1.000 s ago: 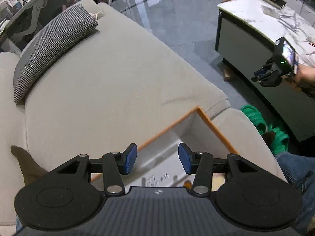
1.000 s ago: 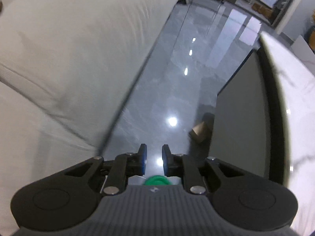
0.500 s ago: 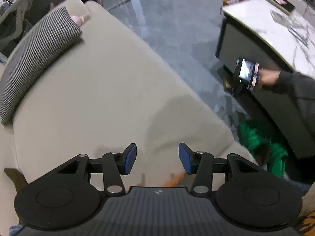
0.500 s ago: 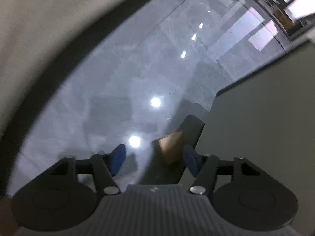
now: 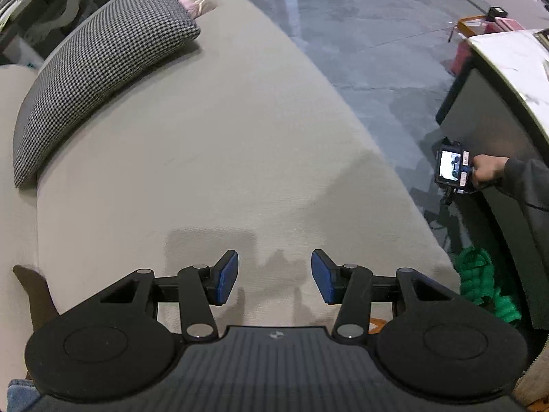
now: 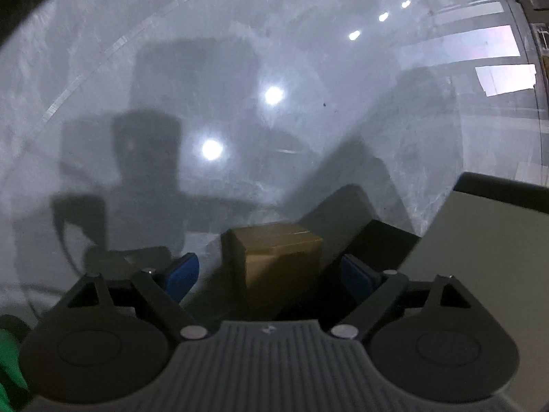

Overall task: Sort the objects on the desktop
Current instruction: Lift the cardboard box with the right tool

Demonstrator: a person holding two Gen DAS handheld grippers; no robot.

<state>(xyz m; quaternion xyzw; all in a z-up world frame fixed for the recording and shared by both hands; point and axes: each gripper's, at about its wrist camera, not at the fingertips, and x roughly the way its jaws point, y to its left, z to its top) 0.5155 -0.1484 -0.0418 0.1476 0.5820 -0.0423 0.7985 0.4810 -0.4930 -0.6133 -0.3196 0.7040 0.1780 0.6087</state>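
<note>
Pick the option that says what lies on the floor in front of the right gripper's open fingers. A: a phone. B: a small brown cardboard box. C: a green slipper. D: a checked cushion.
B: in the right wrist view a small brown cardboard box sits on the glossy grey floor, ahead of the right gripper, whose jaws stand wide apart and have just been opening, not touching it.

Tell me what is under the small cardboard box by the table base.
The cardboard box sits on the glossy grey floor, beside the dark table base. Its underside is hidden, so anything beneath cannot be seen.
</note>
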